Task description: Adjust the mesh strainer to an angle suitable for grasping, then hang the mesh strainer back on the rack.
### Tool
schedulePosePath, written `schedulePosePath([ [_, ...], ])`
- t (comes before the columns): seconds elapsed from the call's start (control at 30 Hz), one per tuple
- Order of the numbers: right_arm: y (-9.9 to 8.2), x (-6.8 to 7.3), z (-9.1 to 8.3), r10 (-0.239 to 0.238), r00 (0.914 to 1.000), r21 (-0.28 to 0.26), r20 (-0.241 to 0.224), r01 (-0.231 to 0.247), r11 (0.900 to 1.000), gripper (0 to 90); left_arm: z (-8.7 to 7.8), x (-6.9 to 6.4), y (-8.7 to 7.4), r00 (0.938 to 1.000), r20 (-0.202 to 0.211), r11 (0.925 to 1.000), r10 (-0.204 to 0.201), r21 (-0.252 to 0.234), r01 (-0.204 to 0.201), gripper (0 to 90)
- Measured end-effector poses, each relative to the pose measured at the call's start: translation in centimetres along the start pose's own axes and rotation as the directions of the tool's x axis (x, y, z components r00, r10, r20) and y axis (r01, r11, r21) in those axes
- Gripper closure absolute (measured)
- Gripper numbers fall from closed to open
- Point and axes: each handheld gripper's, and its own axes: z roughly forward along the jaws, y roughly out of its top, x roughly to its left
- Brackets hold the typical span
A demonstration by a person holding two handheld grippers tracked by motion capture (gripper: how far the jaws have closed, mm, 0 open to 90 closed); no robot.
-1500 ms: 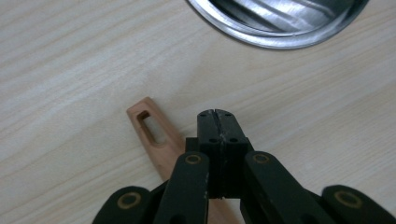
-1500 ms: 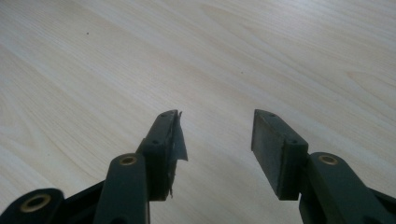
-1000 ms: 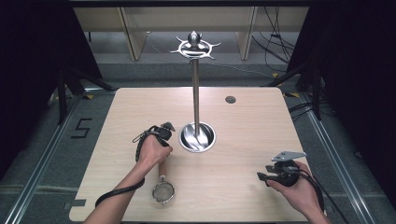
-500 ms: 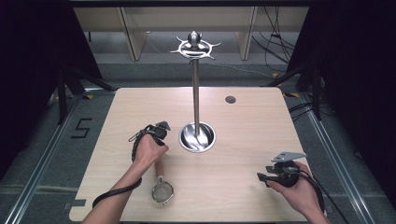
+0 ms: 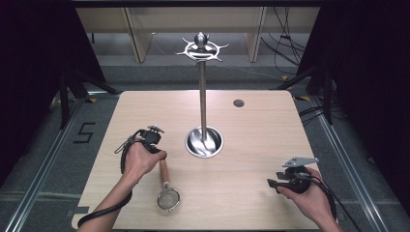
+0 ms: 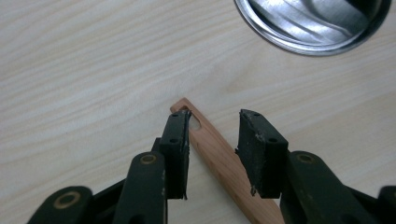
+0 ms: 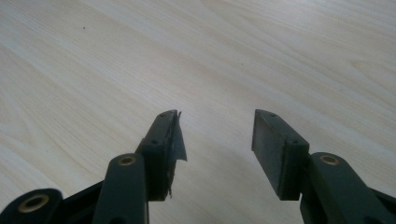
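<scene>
A small mesh strainer (image 5: 168, 198) with a wooden handle (image 5: 164, 171) lies flat near the table's front edge, handle pointing away from the person. My left gripper (image 5: 155, 145) hovers over the handle's far end. In the left gripper view the handle (image 6: 219, 158) lies on the table between the jaws of the left gripper (image 6: 212, 119). These jaws have just been opening, and the pads no longer press on the wood. My right gripper (image 5: 270, 182) rests at the front right, open, with bare table between the jaws in the right gripper view (image 7: 217, 116).
A tall metal stand (image 5: 203, 96) rises from a round shiny base (image 5: 204, 141) at the table's middle, with a ring of hooks (image 5: 201, 48) on top. Its base (image 6: 317, 23) lies just beyond the handle's tip. A dark round hole (image 5: 238, 103) marks the far right.
My left hand has shifted left and risen a little, and more of the wooden handle now shows beside it. The strainer and my right hand have stayed where they were.
</scene>
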Motion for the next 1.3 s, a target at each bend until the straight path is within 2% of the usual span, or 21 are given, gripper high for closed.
schedulePosePath([
  [0.07,-0.1,-0.1,0.2,-0.019,0.9997,-0.023,0.012,0.019,0.9995,51.6,-0.3,0.1,-0.5,0.9999,-0.006,0.9999,-0.009,0.009,0.009,63.2],
  [0.1,0.1,0.2,0.1,0.008,1.0000,-0.018,0.005,-0.008,0.9998,51.5,-0.6,0.0,-1.1,0.9999,-0.002,0.9995,-0.013,0.029,0.013,60.9],
  [0.23,0.2,0.3,-0.1,0.003,1.0000,0.009,0.000,-0.003,1.0000,51.4,-0.9,0.0,-2.1,0.9990,0.038,0.9985,-0.024,0.051,0.022,58.4],
  [0.27,0.3,0.3,0.0,-0.012,0.9999,0.002,0.001,0.012,0.9999,51.4,-1.0,-0.1,-2.6,0.9969,0.068,0.9966,-0.041,0.075,0.035,58.1],
  [0.37,0.3,0.1,0.1,-0.053,0.9986,-0.001,0.000,0.053,0.9986,51.2,-1.2,-0.2,-3.1,0.9962,0.068,0.9942,-0.053,0.097,0.046,55.2],
  [0.4,0.2,0.2,0.1,-0.035,0.9994,-0.003,0.000,0.035,0.9994,51.1,-1.2,-0.2,-3.2,0.9956,0.068,0.9942,-0.065,0.090,0.059,54.1],
  [0.5,0.2,0.1,0.1,-0.042,0.9991,0.002,0.000,0.042,0.9991,50.9,-1.2,-0.2,-3.4,0.9950,0.066,0.9935,-0.075,0.090,0.069,50.8],
  [0.53,0.3,0.1,0.3,-0.027,0.9996,-0.023,0.003,0.027,0.9994,50.8,-1.2,-0.2,-3.4,0.9942,0.065,0.9935,-0.085,0.081,0.080,47.8],
  [0.6,0.4,0.1,0.0,-0.027,0.9996,0.012,-0.003,0.027,0.9996,50.7,-1.2,-0.3,-3.6,0.9930,0.067,0.9929,-0.097,0.075,0.092,45.7],
  [0.63,0.3,0.3,0.3,-0.013,0.9999,-0.027,-0.003,0.013,0.9995,50.7,-1.0,-0.4,-3.8,0.9927,0.062,0.9924,-0.103,0.073,0.099,45.4],
  [0.67,0.4,0.1,0.2,-0.037,0.9993,-0.022,0.006,0.037,0.9991,50.6,-1.0,-0.5,-3.8,0.9929,0.060,0.9917,-0.103,0.083,0.097,44.3],
  [0.73,0.4,0.4,0.1,-0.004,1.0000,-0.021,0.005,0.005,0.9998,50.5,-0.8,-0.5,-3.9,0.9901,0.069,0.9895,-0.122,0.086,0.116,43.3],
  [0.8,0.4,0.3,0.1,-0.008,0.9999,-0.020,0.012,0.008,0.9998,50.5,-0.7,-0.5,-3.9,0.9894,0.068,0.9878,-0.128,0.097,0.121,43.1],
  [0.83,0.5,0.2,-0.1,-0.019,0.9998,0.007,0.009,0.019,0.9998,50.5,-0.5,-0.6,-3.9,0.9878,0.069,0.9855,-0.140,0.107,0.132,43.0],
  [0.93,0.4,0.1,0.0,-0.016,0.9998,0.006,0.011,0.016,0.9999,50.5,-0.1,-0.6,-3.9,0.9869,0.076,0.9833,-0.143,0.125,0.133,43.1],
  [1.0,0.4,-0.1,0.1,-0.048,0.9987,-0.012,0.015,0.048,0.9988,50.5,0.1,-0.7,-3.9,0.9875,0.072,0.9838,-0.140,0.123,0.130,43.1],
  [1.1,0.5,0.0,-0.2,-0.014,0.9999,0.014,-0.004,0.014,0.9998,50.5,0.3,-0.9,-4.0,0.9874,0.070,0.9831,-0.142,0.126,0.132,42.4],
  [1.17,0.5,-0.2,-0.1,-0.052,0.9986,0.013,0.003,0.052,0.9985,50.5,0.6,-1.0,-4.0,0.9889,0.061,0.9823,-0.135,0.139,0.126,41.5],
  [1.23,0.6,-0.1,-0.1,-0.031,0.9995,0.017,-0.004,0.031,0.9994,50.5,0.7,-0.9,-4.0,0.9893,0.059,0.9824,-0.133,0.139,0.124,40.9],
  [1.27,0.5,-0.2,0.0,-0.053,0.9986,0.018,0.006,0.053,0.9984,50.5,0.9,-0.9,-4.0,0.9876,0.057,0.9801,-0.146,0.144,0.136,40.9],
  [1.3,0.5,0.1,-0.1,-0.007,0.9999,0.024,-0.010,0.007,0.9997,50.5,0.9,-1.0,-4.0,0.9878,0.056,0.9793,-0.145,0.150,0.135,41.0],
])
